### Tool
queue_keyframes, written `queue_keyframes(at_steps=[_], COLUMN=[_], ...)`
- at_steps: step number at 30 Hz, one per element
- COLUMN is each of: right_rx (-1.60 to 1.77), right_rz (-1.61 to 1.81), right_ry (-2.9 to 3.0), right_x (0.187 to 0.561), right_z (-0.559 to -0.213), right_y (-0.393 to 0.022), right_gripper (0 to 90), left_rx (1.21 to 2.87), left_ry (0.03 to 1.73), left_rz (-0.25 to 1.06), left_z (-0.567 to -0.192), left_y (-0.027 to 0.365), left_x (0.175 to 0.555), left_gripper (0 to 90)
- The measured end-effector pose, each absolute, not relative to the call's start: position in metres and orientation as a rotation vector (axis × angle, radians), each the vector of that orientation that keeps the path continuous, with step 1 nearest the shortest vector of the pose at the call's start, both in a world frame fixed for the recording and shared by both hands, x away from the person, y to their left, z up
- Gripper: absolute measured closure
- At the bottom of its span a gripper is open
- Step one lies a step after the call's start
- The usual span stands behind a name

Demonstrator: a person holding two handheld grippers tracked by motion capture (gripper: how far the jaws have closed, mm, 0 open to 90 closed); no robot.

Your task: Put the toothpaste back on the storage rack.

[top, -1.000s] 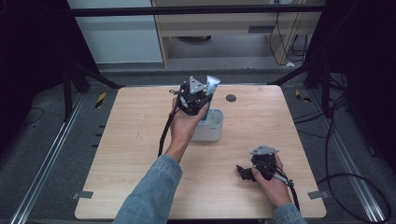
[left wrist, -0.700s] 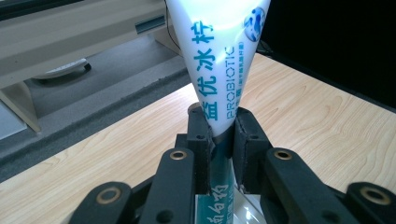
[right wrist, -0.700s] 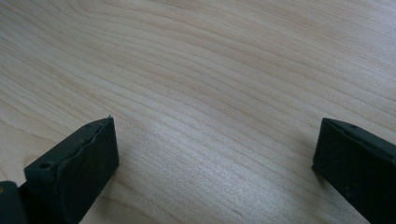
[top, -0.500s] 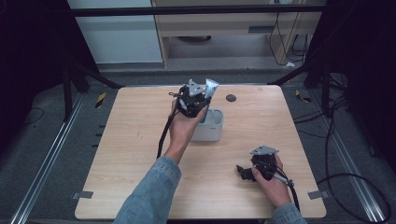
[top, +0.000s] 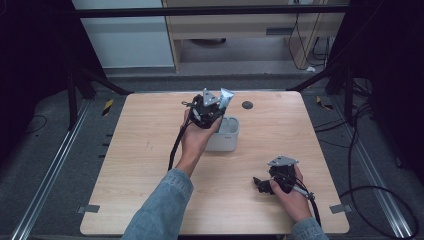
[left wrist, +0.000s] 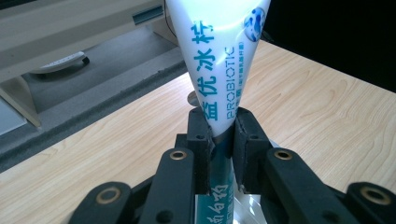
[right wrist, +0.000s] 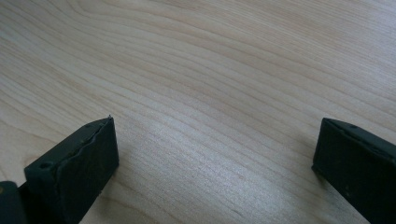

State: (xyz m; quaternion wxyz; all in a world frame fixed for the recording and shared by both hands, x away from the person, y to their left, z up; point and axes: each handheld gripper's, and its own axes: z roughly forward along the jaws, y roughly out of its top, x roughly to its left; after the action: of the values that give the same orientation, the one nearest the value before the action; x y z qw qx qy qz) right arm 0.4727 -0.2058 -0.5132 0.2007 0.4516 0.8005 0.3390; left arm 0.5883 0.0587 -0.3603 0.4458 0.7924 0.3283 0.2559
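On the wooden tabletop (top: 150, 150), the left gripper (left wrist: 218, 140), fingers clamped on a toothpaste tube (left wrist: 219, 56), should lower it straight into the white holder (top: 225, 137) at six o'clock, while the right gripper (top: 261, 184) rests wide open, empty.

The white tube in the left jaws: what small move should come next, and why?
Probably lower the white tube straight down into the grey cup. The left gripper is shut on the tube and holds it upright, just above the cup's open top.

A light wooden table (top: 150, 150) stands on grey carpet (top: 45, 150), with a beige cabinet (top: 235, 25) behind and dark surroundings
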Motion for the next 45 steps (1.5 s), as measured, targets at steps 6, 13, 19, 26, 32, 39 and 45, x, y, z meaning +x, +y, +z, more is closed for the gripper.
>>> queue_keyframes(at_steps=[6, 13, 19, 26, 32, 39, 45], right_rx=[1.264, 1.267, 1.267, 1.268, 1.267, 1.267, 1.268], right_rz=[0.949, 0.950, 0.950, 0.950, 0.950, 0.950, 0.950], right_ry=[2.237, 2.236, 2.237, 2.237, 2.237, 2.237, 2.237], right_x=[0.473, 0.473, 0.473, 0.473, 0.473, 0.473, 0.473], right_z=[-0.513, -0.513, -0.513, -0.513, -0.513, -0.513, -0.513], right_y=[-0.206, -0.206, -0.206, -0.206, -0.206, -0.206, -0.206], right_gripper=[0.4, 0.3, 0.4, 0.4, 0.4, 0.4, 0.3], left_rx=[1.967, 1.971, 1.971, 1.975, 1.971, 1.976, 1.980], left_ry=[0.815, 0.816, 0.817, 0.825, 0.826, 0.825, 0.828], left_rz=[0.628, 0.626, 0.625, 0.622, 0.619, 0.621, 0.618], left_z=[-0.364, -0.368, -0.370, -0.373, -0.374, -0.375, -0.377], left_y=[0.059, 0.059, 0.060, 0.062, 0.063, 0.062, 0.063], left_x=[0.589, 0.588, 0.587, 0.587, 0.587, 0.587, 0.587], left_gripper=[78.3, 78.3, 78.3, 78.2, 78.2, 78.1, 78.1])
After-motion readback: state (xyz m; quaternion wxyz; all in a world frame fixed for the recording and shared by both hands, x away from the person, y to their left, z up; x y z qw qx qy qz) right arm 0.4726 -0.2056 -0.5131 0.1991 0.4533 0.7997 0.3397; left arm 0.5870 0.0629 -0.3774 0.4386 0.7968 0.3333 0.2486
